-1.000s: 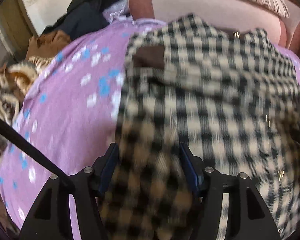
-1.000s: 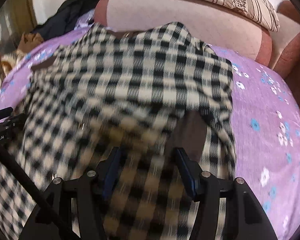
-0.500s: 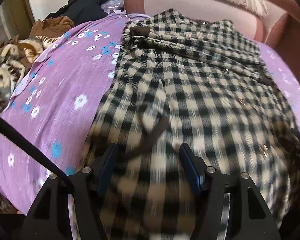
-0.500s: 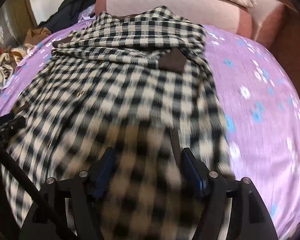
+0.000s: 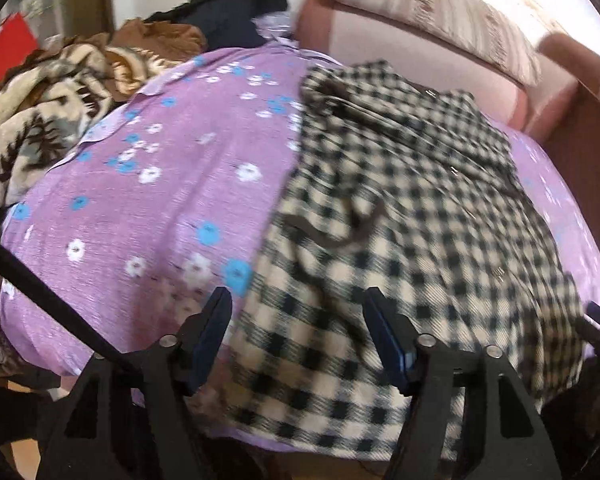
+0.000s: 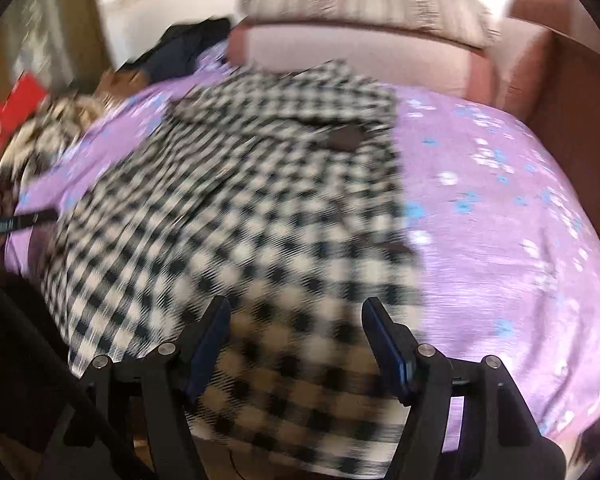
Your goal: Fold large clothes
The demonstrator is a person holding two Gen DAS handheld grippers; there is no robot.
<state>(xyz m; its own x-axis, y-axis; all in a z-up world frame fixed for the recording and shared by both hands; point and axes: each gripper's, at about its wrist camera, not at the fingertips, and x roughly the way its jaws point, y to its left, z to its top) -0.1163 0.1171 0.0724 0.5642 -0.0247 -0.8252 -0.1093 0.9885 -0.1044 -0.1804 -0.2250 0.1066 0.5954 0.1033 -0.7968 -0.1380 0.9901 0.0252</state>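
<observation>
A large black-and-cream checked coat [image 5: 412, 216] lies spread on a purple flowered bedsheet [image 5: 140, 208], its hem hanging over the near edge. It also shows in the right wrist view [image 6: 252, 208], with a dark brown patch [image 6: 346, 138]. My left gripper [image 5: 300, 320] is open above the coat's lower left hem, holding nothing. My right gripper [image 6: 296, 324] is open above the coat's lower right hem, holding nothing. The sheet shows in the right wrist view too [image 6: 500, 216].
A pile of clothes lies at the far left: a brown-and-cream patterned blanket [image 5: 40, 96], a brown garment [image 5: 160, 38] and a dark garment [image 5: 236, 12]. A pink sofa back [image 6: 360, 56] with a striped cushion [image 6: 364, 4] stands behind. A red object [image 6: 16, 108] sits far left.
Both grippers have pulled back toward the near edge of the bed and no longer have the coat between their fingers. The coat now lies flat and spread out.
</observation>
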